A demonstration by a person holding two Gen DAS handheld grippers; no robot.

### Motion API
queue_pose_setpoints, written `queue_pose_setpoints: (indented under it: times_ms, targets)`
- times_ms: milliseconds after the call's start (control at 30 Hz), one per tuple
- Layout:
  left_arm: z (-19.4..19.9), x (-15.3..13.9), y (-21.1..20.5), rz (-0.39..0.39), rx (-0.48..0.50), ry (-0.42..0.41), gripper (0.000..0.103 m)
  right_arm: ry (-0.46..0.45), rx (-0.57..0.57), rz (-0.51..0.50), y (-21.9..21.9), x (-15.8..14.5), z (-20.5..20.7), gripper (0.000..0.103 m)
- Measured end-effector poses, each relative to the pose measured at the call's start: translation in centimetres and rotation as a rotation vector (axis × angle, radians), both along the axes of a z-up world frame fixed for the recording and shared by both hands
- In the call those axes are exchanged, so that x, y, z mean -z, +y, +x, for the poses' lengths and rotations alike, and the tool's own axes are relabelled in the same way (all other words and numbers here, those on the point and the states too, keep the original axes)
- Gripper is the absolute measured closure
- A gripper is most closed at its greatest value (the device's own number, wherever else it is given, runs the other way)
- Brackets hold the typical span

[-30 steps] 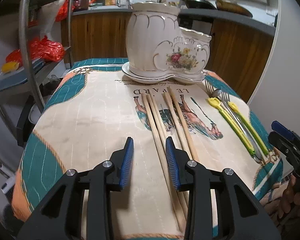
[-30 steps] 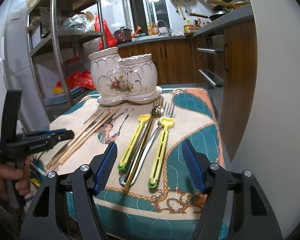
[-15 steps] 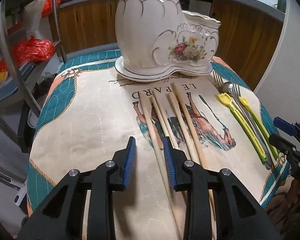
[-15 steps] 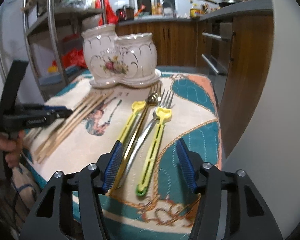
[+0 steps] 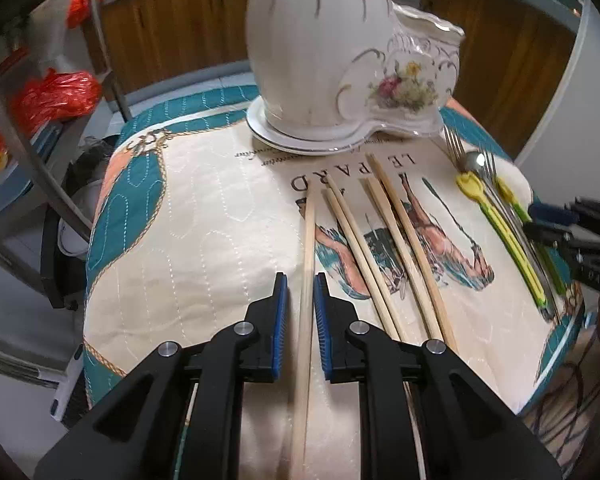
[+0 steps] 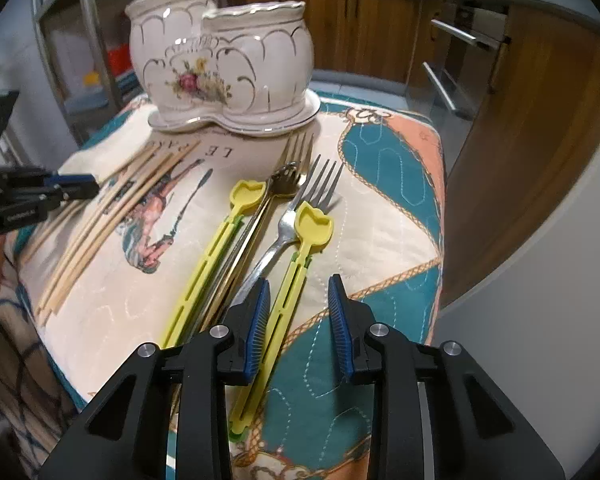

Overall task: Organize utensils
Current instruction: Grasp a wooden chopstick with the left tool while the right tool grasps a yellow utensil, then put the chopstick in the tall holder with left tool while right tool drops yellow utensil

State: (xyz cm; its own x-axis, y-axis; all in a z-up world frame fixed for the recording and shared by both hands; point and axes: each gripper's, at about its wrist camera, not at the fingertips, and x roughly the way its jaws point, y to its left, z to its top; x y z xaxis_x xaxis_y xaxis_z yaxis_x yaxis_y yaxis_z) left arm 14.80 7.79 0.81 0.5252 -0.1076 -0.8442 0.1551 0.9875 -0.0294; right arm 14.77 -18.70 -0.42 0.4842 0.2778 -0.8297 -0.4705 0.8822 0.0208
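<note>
The left gripper (image 5: 300,312) straddled the leftmost chopstick (image 5: 307,264) on the cloth (image 5: 204,216), jaws narrowly apart, not clamped. The right gripper (image 6: 298,316) stood open over the yellow-handled utensil (image 6: 296,276) beside the fork (image 6: 300,208).

chopsticks (image 5: 380,240) lie left of the forks (image 6: 300,196) on the cloth (image 5: 204,216), holder (image 5: 340,60) behind them.

The ceramic holder (image 5: 340,60) blocks the desk's far end. Left of the leftmost chopstick (image 5: 306,280) lies bare cloth (image 5: 200,220), a wide lane toward the holder. Right of it, more chopsticks (image 5: 384,240) and the cutlery (image 6: 260,232) crowd the surface.
</note>
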Motion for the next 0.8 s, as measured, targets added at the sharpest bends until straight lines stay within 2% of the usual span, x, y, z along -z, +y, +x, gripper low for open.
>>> queue_pose_setpoints:
  times_ms: [100,200,367,533,600,633,700,800]
  targets:
    - [1.1,-0.2,0.0,0.013,0.049,0.078,0.088,0.096,-0.03,-0.054,0.5,-0.4,1.4,0.071]
    - [1.7,-0.4,-0.8,0.081,0.122,0.151,0.088,0.204,-0.036,-0.118,1.2,-0.7,2.8,0.07]
    - [2.6,-0.5,-1.3,0.139,0.178,0.232,0.086,0.313,-0.046,-0.171,1.9,-0.7,4.0,0.07]
    - [3.0,-0.7,-1.0,0.146,0.198,0.291,0.085,0.385,-0.046,-0.145,1.3,-0.7,5.2,0.071]
    - [2.9,-0.7,-1.0,0.15,0.205,0.307,0.085,0.412,-0.012,-0.138,0.8,-0.6,5.9,0.085]
    - [3.0,-0.7,-1.1,0.155,0.211,0.317,0.086,0.422,0.001,-0.132,0.5,-0.7,6.3,0.089]
    - [3.0,-0.7,-1.2,0.162,0.226,0.327,0.087,0.441,0.025,-0.09,-0.2,-0.6,6.7,0.092]
    - [2.7,-0.7,-1.0,0.147,0.234,0.318,0.096,0.43,0.04,-0.037,-1.0,-0.7,6.5,0.092]
